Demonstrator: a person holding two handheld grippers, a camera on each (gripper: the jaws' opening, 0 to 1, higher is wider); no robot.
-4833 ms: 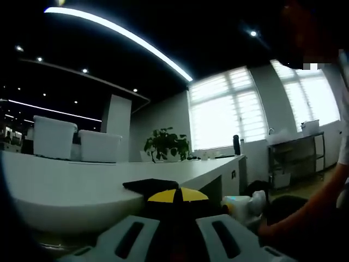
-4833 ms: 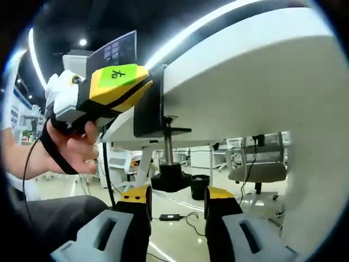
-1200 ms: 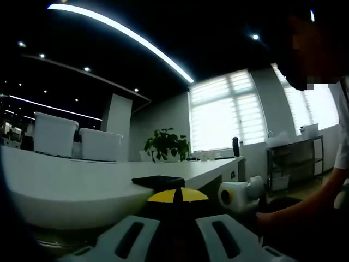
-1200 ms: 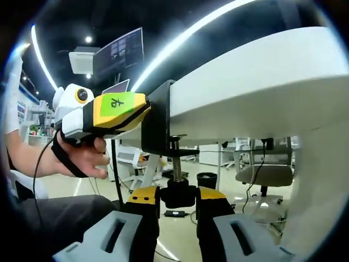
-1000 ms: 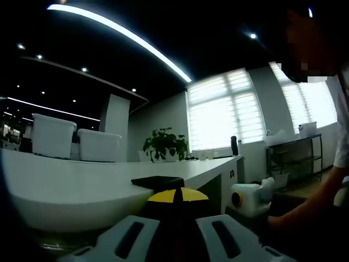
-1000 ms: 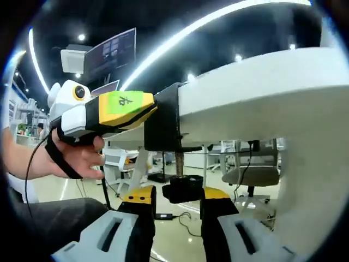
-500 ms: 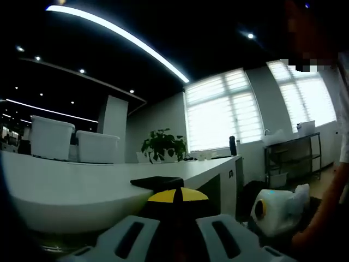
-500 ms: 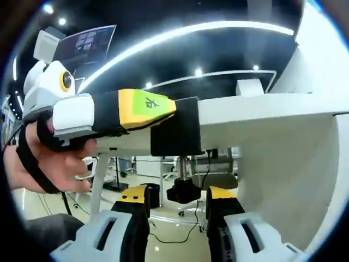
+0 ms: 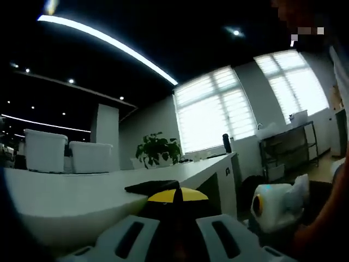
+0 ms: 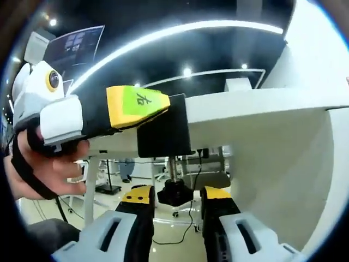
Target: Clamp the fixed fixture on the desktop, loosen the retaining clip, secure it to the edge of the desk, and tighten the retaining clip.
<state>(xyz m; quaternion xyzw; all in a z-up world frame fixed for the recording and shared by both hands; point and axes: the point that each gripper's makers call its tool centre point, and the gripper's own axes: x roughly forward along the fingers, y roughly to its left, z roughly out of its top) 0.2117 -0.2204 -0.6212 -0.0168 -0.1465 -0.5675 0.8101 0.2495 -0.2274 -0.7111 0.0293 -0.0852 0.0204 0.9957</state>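
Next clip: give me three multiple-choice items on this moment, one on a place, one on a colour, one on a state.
1. Where does the clamp sit?
A. on the desk edge
B. on the floor
C. on a chair

2. What colour is the label on the left claw where it meets the clamp?
A. red
B. green
C. blue

3. How does the right claw stand at the knob under the clamp?
A. far off to one side
B. above the desk
C. one jaw on each side of the knob

Key: 1 A, the black clamp wraps the desk's white edge. 2 B, a green patch with a character sits on the yellow tip. 3 C, the yellow-tipped jaws flank the black knob below the screw; whether they touch it is not clear.
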